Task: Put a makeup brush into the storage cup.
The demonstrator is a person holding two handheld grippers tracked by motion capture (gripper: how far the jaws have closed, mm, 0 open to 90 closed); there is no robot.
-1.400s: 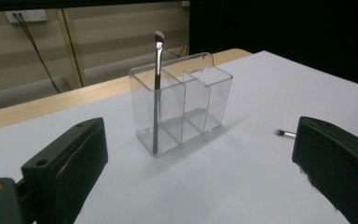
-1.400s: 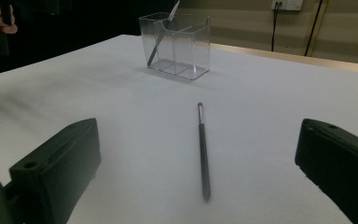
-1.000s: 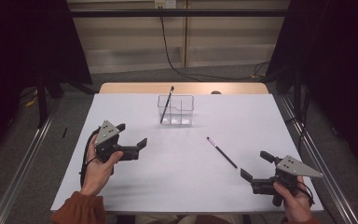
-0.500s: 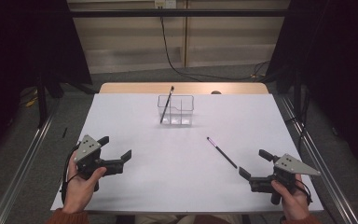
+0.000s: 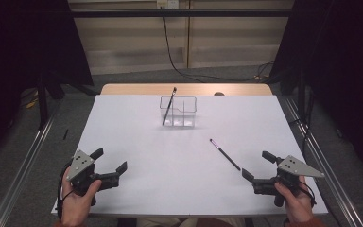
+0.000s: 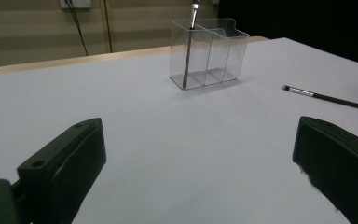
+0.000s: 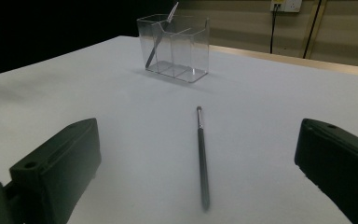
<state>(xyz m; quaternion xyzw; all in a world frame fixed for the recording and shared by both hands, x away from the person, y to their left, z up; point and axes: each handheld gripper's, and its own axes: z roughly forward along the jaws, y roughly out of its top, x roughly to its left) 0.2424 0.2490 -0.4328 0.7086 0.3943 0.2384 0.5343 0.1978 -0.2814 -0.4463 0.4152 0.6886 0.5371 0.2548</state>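
The right tongs [image 5: 260, 166] stand wide, the makeup brush [image 7: 201, 154] lying just ahead between them; left tongs [image 5: 109, 161] wide, empty. Probably best: advance low, close mid-handle.

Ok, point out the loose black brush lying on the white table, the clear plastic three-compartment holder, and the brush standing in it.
Loose black brush [image 7: 201, 154], right gripper view, mid-handle.
Clear plastic three-compartment holder [image 5: 185, 112], high view, front wall.
Standing brush [image 6: 187, 58], left gripper view, handle inside the end compartment.
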